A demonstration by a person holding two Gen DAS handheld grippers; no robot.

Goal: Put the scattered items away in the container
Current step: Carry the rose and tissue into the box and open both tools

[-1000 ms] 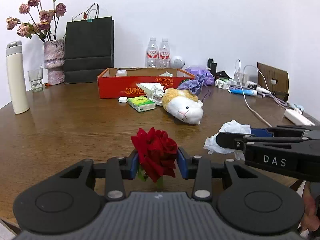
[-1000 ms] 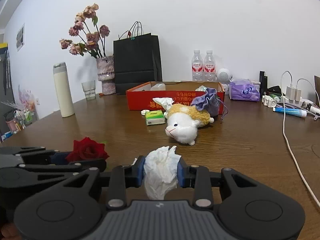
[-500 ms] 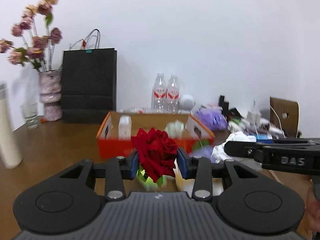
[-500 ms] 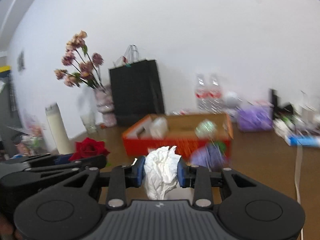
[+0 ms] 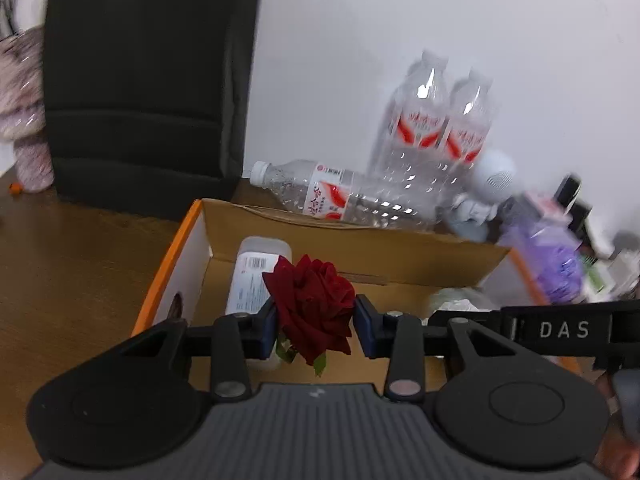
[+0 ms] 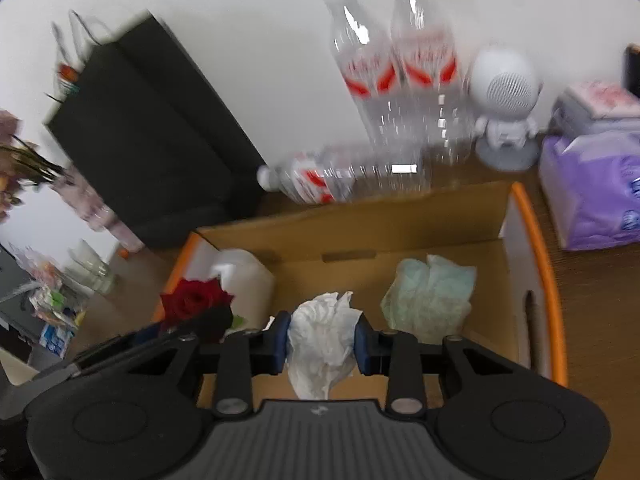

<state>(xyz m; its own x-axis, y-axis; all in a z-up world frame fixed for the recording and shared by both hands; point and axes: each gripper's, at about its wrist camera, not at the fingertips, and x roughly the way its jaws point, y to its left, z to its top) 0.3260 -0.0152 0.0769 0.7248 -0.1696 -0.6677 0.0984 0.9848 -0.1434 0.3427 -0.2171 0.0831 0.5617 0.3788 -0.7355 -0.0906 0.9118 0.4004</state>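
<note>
My left gripper is shut on a red rose and hangs over the left half of the open orange cardboard box. My right gripper is shut on a crumpled white tissue above the middle of the same box. The rose and the left gripper's finger show at the left of the right wrist view. Inside the box lie a white container at the left and a pale green crumpled wad at the right.
Behind the box one clear water bottle lies on its side and two stand upright. A black paper bag stands at the back left, a white round figure and a purple tissue pack at the back right.
Both grippers have swept forward across the table from near its front edge to above the box, each keeping its load. The plush toy and other loose items have dropped out of view.
</note>
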